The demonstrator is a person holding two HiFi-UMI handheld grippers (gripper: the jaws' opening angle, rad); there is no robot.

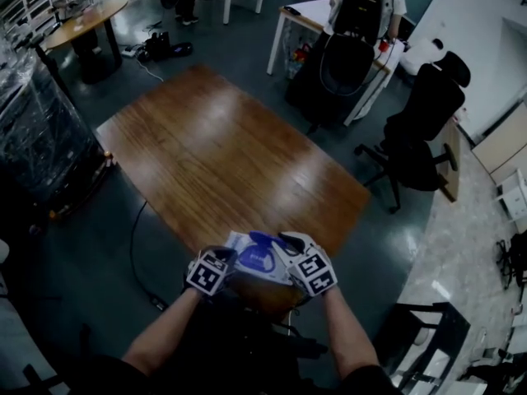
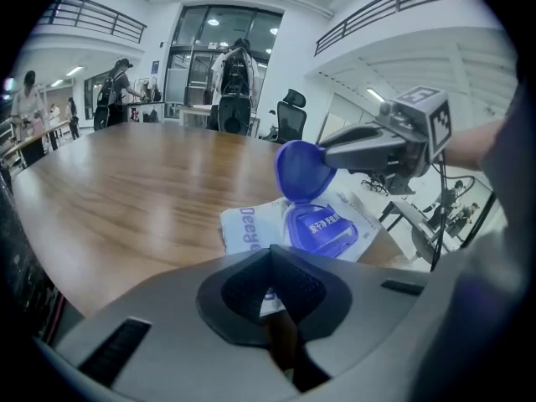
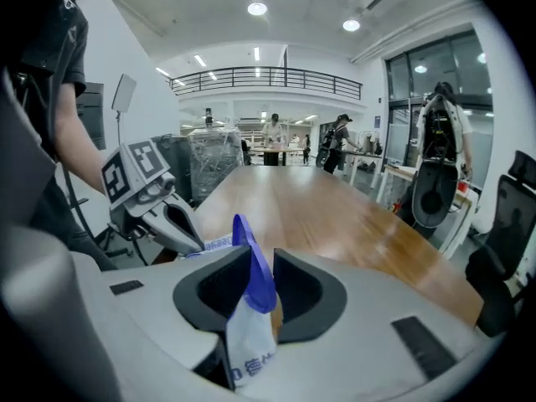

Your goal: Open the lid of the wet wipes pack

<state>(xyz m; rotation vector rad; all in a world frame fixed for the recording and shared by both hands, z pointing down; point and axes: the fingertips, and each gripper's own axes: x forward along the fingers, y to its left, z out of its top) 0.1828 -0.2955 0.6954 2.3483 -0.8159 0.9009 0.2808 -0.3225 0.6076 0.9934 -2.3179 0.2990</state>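
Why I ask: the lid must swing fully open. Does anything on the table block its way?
Nothing visible does. The right gripper is shut on the lid, already lifted upright off the pack, which the left gripper holds by an edge. Beyond it lies only bare table.

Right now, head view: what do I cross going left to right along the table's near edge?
Left gripper, shut on the pack's edge → white soft wet wipes pack with its round blue plastic lid raised → right gripper, pinching that lid.
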